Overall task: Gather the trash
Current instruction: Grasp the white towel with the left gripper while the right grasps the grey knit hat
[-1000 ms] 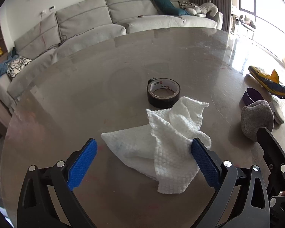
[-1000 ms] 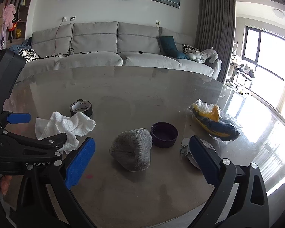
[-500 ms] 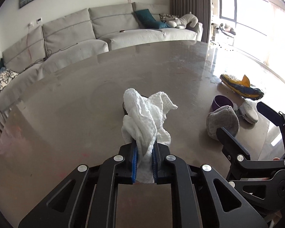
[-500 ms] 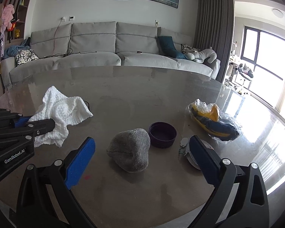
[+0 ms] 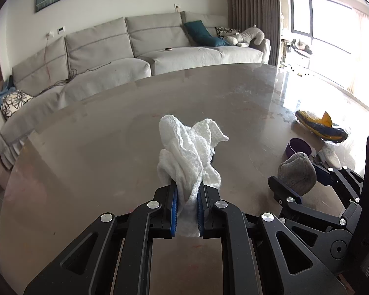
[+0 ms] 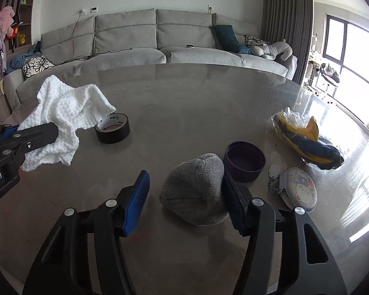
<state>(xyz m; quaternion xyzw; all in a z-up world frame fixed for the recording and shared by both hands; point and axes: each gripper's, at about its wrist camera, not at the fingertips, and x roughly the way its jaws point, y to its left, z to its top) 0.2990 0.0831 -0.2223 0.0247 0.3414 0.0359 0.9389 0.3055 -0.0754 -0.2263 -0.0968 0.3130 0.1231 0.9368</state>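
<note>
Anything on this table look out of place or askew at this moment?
Nothing spilled or damaged. The grey knit hat lies slumped on its side against the purple bowl, between the open right tongs. The crumpled yellow wrapper lies near the table edge. The left tongs hold the white cloth aloft.

Big grey sectional sofa (image 6: 160, 46) along a white wall (image 5: 135, 7) — framed art above. Bright window (image 6: 344, 49) on the right, dark curtains (image 6: 285, 24) beside it.

On the table (image 6: 196, 113) I count one white cloth (image 6: 61, 115), one tape roll (image 6: 112, 128), one grey knitted cap (image 6: 196, 189), one purple bowl (image 6: 244, 161), one plastic-wrapped packet (image 6: 307, 140) (yellow and dark blue) and one round thing with a cartoon, perhaps a small mirror (image 6: 299, 191).
</note>
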